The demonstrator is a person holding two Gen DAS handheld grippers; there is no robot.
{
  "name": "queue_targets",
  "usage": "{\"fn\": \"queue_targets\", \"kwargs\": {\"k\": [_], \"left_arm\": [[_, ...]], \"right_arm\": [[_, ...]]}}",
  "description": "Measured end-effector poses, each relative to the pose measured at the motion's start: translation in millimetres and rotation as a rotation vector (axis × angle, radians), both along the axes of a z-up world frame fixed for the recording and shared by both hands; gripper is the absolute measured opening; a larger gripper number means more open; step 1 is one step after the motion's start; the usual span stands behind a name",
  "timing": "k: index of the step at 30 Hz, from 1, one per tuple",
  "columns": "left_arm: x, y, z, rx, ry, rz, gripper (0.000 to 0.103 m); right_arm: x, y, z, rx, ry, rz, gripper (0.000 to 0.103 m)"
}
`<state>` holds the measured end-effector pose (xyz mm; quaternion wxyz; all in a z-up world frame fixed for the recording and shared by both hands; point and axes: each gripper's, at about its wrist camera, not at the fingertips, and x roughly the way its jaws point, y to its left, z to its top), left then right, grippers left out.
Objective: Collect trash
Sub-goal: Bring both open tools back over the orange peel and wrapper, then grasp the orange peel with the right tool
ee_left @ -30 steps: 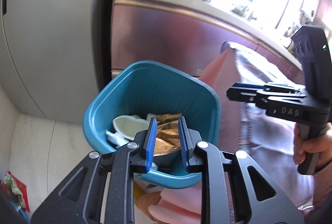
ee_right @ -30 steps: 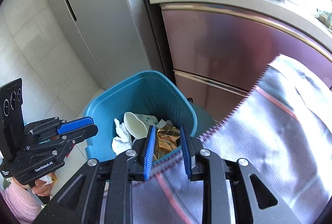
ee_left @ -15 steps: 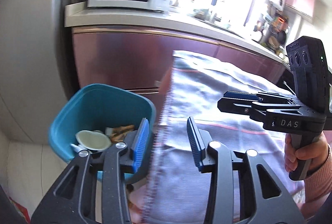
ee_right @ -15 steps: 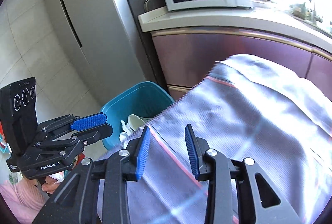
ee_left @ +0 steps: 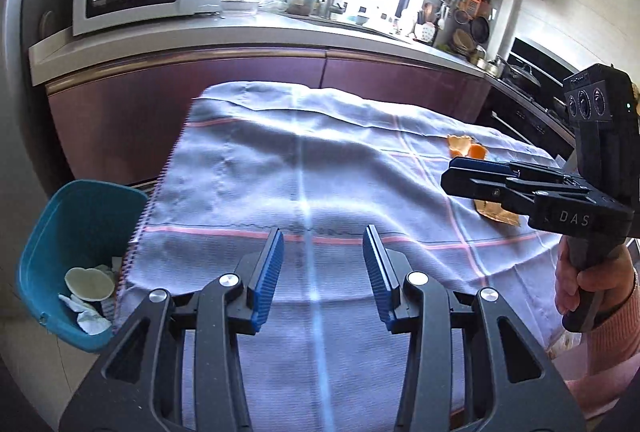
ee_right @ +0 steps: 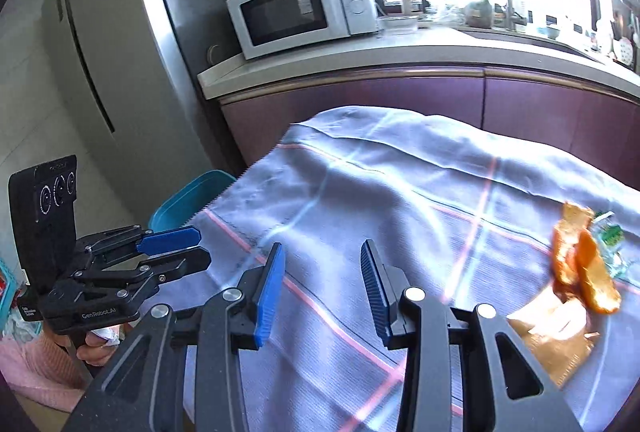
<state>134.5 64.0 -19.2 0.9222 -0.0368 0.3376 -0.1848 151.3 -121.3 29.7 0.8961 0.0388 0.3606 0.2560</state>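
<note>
The orange peel [ee_right: 582, 264] and a brown wrapper [ee_right: 556, 346] lie on the far right of the checked cloth [ee_left: 300, 167], well away from the teal bin [ee_left: 44, 232] beside its left edge. Both the left gripper [ee_left: 323, 272] and right gripper [ee_right: 320, 286] have just been opening, jaws apart and empty. Thin scraps could slip a pinch, or snag the loose cloth.
</note>
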Motion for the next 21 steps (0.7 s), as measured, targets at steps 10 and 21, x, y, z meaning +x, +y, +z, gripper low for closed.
{"fn": "queue_targets", "kwargs": {"k": [10,21], "left_arm": [[3.4,-82.0,-7.9,0.006,0.034,-0.174,0.041],[20.2,-145.1,-12.6,0.001,0.079,-0.291,0.041]], "right_arm": [[-13.3,-103.6,-12.3,0.02,0.016,-0.245,0.037],[-6.1,-182.9,-33.4,0.095,0.073,-0.418,0.037]]}}
